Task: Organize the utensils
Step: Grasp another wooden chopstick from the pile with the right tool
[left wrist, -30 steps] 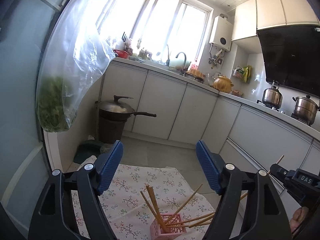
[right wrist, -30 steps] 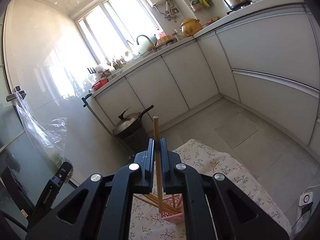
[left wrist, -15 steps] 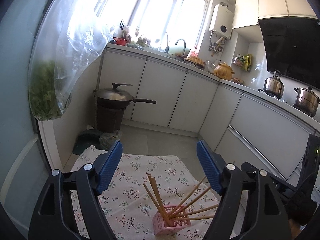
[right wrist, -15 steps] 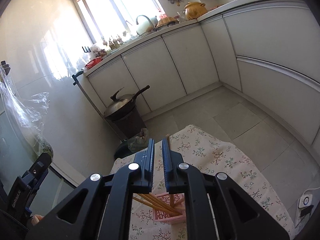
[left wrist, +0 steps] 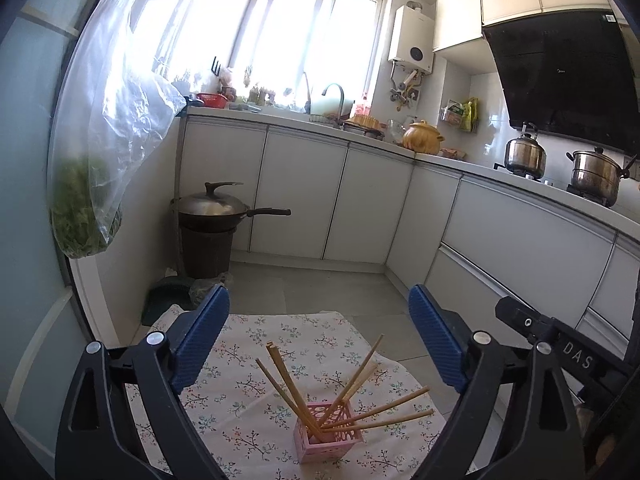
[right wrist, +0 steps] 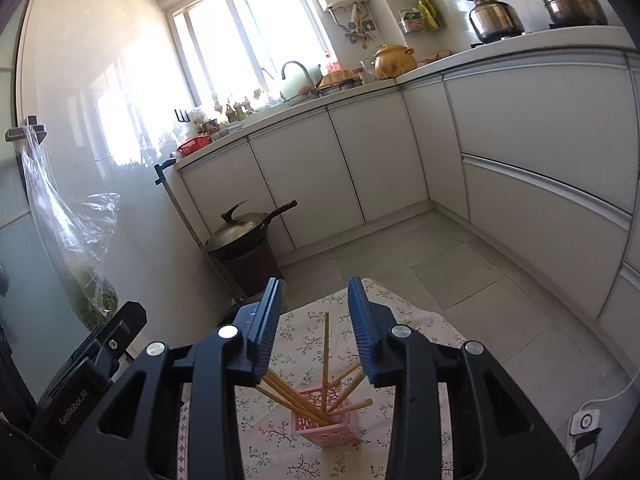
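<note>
Chopsticks (right wrist: pixel 325 350) stand gathered in the pink holder (right wrist: pixel 326 420), which sits on the floral cloth (right wrist: pixel 404 314) on the kitchen floor. In the right wrist view the holder lies directly ahead of and below the right gripper (right wrist: pixel 316 328). One chopstick stands almost upright in the gap between that gripper's blue pads; neither pad touches it. Its long axis runs vertically, roughly parallel to the pad faces. The jaws are opening, with the stick loose between them and its lower end in the holder.

The remaining chopsticks lean out of the holder in a fan, some to the left and some to the right.

In the left wrist view the left gripper (left wrist: pixel 318 338) is spread wide and opening further, with nothing between its pads. The holder (left wrist: pixel 328 434) sits low and central in that view, below and beyond the pads. The right gripper's body shows at that view's right edge.

Judgement: the right gripper is the nearer to the upright stick, and a clean retreat depends on drawing back along the pad faces without knocking that stick sideways. No loose chopsticks are visible on the cloth in either view.
</note>
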Available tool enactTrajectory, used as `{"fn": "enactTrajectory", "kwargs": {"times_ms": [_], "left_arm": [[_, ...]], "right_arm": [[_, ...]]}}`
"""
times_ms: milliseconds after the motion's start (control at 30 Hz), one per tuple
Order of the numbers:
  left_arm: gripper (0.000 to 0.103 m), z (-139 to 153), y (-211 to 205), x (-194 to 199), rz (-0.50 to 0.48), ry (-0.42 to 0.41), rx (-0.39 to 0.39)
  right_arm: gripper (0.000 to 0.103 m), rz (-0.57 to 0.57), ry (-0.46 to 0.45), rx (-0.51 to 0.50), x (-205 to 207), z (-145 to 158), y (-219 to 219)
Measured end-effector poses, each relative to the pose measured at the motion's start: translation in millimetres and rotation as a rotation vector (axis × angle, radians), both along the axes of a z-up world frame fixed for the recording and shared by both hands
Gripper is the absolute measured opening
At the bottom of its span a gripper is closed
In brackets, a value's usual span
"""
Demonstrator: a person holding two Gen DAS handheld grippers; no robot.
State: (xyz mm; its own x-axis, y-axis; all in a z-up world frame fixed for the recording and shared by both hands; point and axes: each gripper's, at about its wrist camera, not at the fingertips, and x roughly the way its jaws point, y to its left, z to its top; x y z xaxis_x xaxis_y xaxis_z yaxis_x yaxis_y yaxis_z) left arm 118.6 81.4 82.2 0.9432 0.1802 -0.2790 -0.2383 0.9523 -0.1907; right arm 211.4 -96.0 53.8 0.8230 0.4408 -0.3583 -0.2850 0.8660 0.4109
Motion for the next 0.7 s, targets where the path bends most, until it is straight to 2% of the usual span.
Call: {"fn": "enactTrajectory", "kwargs": {"times_ms": [33,100,133,200,267,333,433,567,700], "left_arm": [[0.089,0.8,-1.1,-1.1,0.001,-0.004,0.0],[0.091,1.7,0.2,-5.3,0.004,-0.014,-0.006],[0.092,2.1,1.2,-7.0,0.004,-0.019,-0.012],[0.095,2.2,4.5,-11.5,0.001,-0.025,-0.025],[0.096,2.0,8.8,-19.4,-0.012,-0.037,-0.038],[0.096,6.6,13.2,-28.0,-0.022,-0.053,-0.044],[0.096,18.5,20.7,-43.5,0.014,-0.122,-0.029],[0.096,21.2,39.1,-55.6,0.081,-0.221,-0.06],[0.096,13.7,57.4,-46.5,0.105,-0.221,-0.112]], "right_arm": [[0.043,-0.008,0.016,0.024,2.2,-1.1,-7.4],[0.06,-0.017,0.073,0.11,10.9,-7.7,-27.4],[0.064,-0.011,0.123,0.173,19.7,-14.7,-38.8],[0.082,0.035,0.265,0.316,46.8,-38.9,-59.8],[0.09,0.1,0.431,0.465,81.0,-78.1,-75.8],[0.093,0.137,0.612,0.573,120.8,-132.2,-84.1],[0.094,0.166,0.819,0.639,170.0,-208.9,-77.9],[0.094,0.171,0.956,0.66,217.2,-271.1,-46.7],[0.094,0.201,1.011,0.639,253.0,-299.9,-4.2]]}}
